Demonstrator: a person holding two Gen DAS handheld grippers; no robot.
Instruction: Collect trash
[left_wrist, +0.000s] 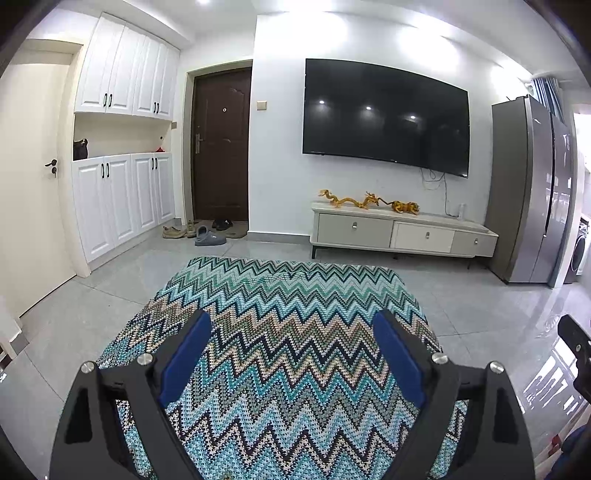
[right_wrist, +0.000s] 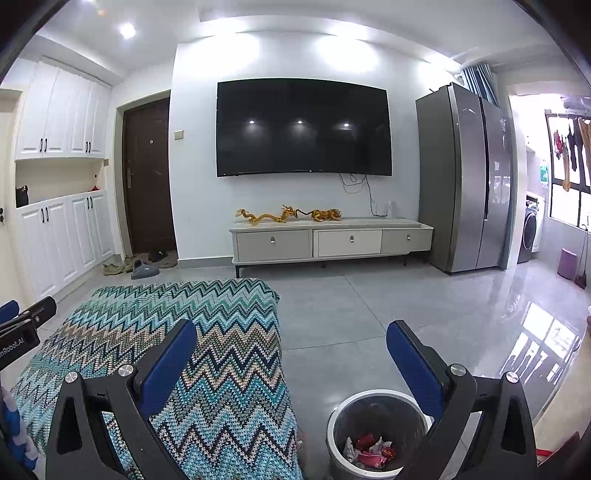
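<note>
A zigzag-patterned knitted cover (left_wrist: 280, 332) is seen draped over a low table, filling the foreground of both views. Beside it on the grey tiled floor, a white-rimmed trash bin (right_wrist: 334, 424) is shown, with red and white wrappers (right_wrist: 369, 452) lying inside. The left gripper (left_wrist: 291, 325) and the right gripper (right_wrist: 291, 332) are both held wide apart, with nothing gripped.

Wall TV (right_wrist: 303, 129) centred above low TV cabinet (right_wrist: 332, 242). Fridge (right_wrist: 465, 177) just right of cabinet, brown door (right_wrist: 147, 177) left. Zigzag blanket (left_wrist: 273, 332) in front.
</note>
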